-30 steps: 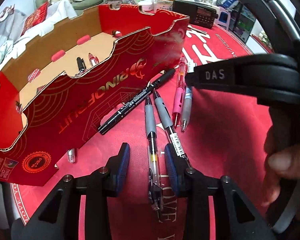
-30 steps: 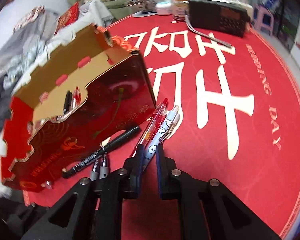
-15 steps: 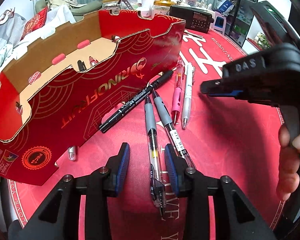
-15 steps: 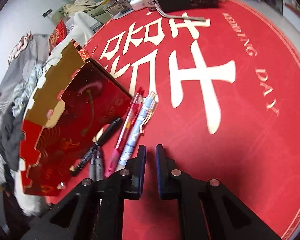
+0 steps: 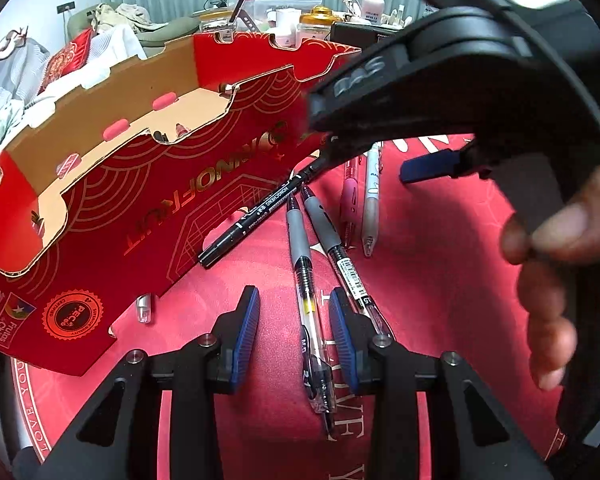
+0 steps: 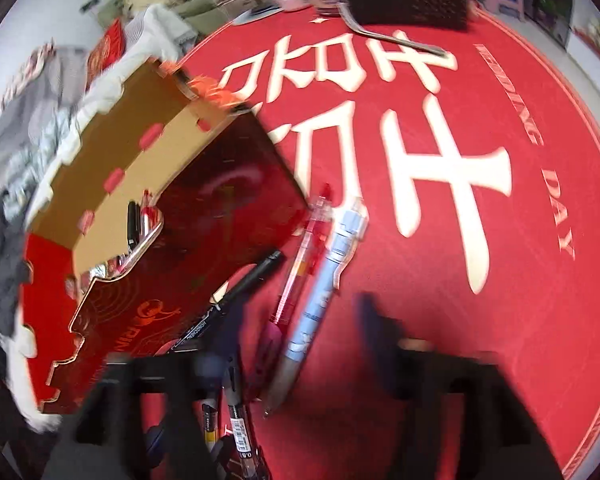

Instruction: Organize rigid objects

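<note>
The right gripper [image 5: 428,168] hides the box's [image 5: 112,216] 2 o'clock corner; its blurred fingers [image 6: 374,328] are spread over the pink pen [image 6: 296,276] and white pen [image 6: 320,292]. The left gripper [image 5: 294,332] straddles a grey pen [image 5: 304,280], jaws apart; the marker [image 5: 256,212] lies at 11 o'clock.

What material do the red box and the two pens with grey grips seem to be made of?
Red box: likely cardboard, glossy red print outside, since its inner walls are plain brown with die-cut edges. Two pens with grey grips: clear plastic barrels, as the refills show through; the matte grips are probably rubber.
</note>
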